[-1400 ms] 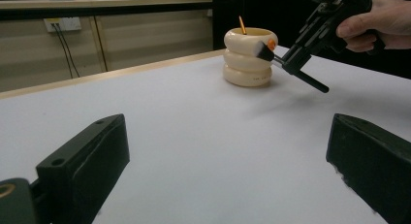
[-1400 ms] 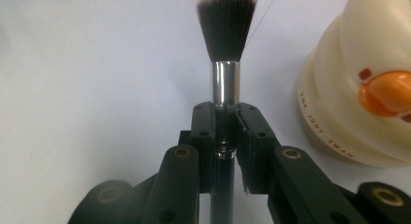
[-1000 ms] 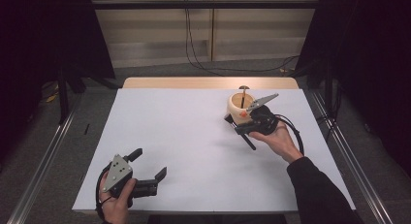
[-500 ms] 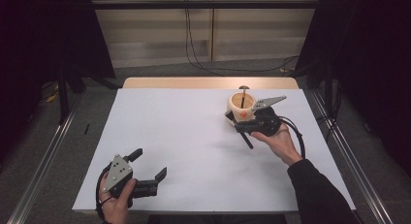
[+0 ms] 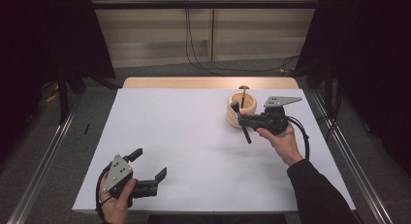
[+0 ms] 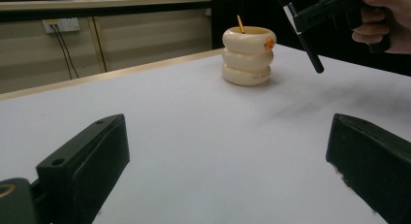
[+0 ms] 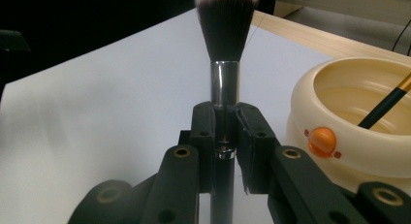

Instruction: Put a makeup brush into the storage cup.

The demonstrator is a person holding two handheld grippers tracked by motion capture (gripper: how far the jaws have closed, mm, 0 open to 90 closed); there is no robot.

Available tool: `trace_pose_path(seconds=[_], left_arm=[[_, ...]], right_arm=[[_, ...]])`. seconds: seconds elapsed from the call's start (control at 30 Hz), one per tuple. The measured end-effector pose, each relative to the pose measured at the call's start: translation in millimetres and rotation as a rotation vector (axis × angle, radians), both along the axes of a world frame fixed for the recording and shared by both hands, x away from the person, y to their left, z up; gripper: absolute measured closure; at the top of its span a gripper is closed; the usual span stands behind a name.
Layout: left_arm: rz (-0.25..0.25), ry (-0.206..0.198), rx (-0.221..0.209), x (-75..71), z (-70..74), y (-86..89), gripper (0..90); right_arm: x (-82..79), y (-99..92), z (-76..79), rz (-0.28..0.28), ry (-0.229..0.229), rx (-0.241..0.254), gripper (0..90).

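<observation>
The left hand-held gripper (image 5: 148, 171) sits low at the near left, gripped in the left hand (image 5: 116, 200) that comes in from the bottom edge; its two black jaws stand wide apart with nothing between them, pointing up and to the right. The right hand-held gripper (image 5: 241, 120) is held higher at the far right by the right hand (image 5: 281, 139), dark sleeve behind the wrist — its jaws, aimed leftward, are clamped tight on a slim brush handle (image 7: 224, 136)
</observation>
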State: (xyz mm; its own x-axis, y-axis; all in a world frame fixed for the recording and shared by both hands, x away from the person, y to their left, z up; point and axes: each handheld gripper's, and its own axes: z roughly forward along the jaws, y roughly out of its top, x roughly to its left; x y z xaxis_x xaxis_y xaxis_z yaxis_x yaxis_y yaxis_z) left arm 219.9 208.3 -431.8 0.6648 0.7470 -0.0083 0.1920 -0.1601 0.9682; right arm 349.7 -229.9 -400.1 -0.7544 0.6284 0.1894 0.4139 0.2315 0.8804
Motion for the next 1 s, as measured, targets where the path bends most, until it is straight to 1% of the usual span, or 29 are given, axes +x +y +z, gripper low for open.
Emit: trace_pose_path(seconds=[0.07, 0.13, 0.17, 0.23, 0.3, 0.37, 0.47, 0.5, 0.6, 0.67, 0.7, 0.73, 0.87, 0.93, 0.97, 1.0], left_arm=[[-0.001, 0.001, 0.0, 0.0, -0.1, -0.1, 1.6], [-0.001, 0.002, -0.003, 0.1, -0.3, -0.2, 1.6], [-0.002, 0.001, -0.002, 0.2, -0.2, -0.2, 1.6], [-0.004, 0.002, -0.006, 0.4, -0.4, 0.0, 1.6], [-0.003, 0.002, -0.004, 0.4, -0.2, 0.0, 1.6], [-0.004, 0.001, -0.006, 0.4, -0.3, -0.3, 1.6], [-0.004, 0.0, -0.007, 0.6, -0.3, -0.4, 1.6], [-0.003, 0.001, -0.006, 0.6, -0.3, -0.3, 1.6], [-0.003, 0.0, -0.011, 1.1, -0.5, -0.2, 1.6], [-0.005, -0.003, -0.034, 1.2, -0.9, -0.6, 1.7], [-0.005, -0.002, -0.039, 1.1, -1.0, -1.2, 1.8], [-0.001, -0.003, -0.033, 0.9, -1.0, -1.4, 1.8], [-0.009, -0.005, -0.056, 1.1, -1.5, -2.4, 1.7], [-0.005, -0.004, -0.059, 1.4, -1.9, -2.7, 1.7], [-0.004, -0.003, -0.067, 1.3, -2.1, -3.4, 1.7], [-0.004, -0.003, -0.069, 1.2, -2.3, -3.7, 1.7]], right_arm=[[-0.1, -1.2, 0.6, 0.002, 0.001, 0.029, 78.5], [-1.3, -1.4, 2.3, -0.002, -0.014, 0.041, 78.5], [-2.0, -1.7, 3.7, 0.002, -0.027, 0.05, 78.5], [-3.6, -2.7, 6.6, -0.005, -0.05, 0.067, 78.5], [-4.9, -4.5, 9.1, -0.001, -0.069, 0.095, 78.5], [-6.6, -6.0, 11.9, -0.012, -0.094, 0.104, 78.5], [-7.9, -7.1, 15.1, -0.025, -0.117, 0.109, 78.6], [-7.6, -7.3, 16.0, -0.024, -0.119, 0.121, 78.6], [-7.5, -7.5, 17.6, -0.033, -0.125, 0.129, 78.6], [-7.9, -7.2, 18.9, -0.032, -0.124, 0.135, 78.5], [-7.9, -7.0, 19.6, -0.031, -0.127, 0.134, 78.6], [-7.9, -6.9, 20.4, -0.033, -0.123, 0.135, 78.5], [-7.1, -7.0, 22.9, -0.029, -0.121, 0.138, 78.5], [-6.7, -7.7, 24.9, -0.027, -0.123, 0.144, 78.5], [-6.0, -8.5, 26.2, -0.027, -0.13, 0.148, 78.5], [-5.5, -9.4, 27.2, -0.028, -0.126, 0.158, 78.5]])
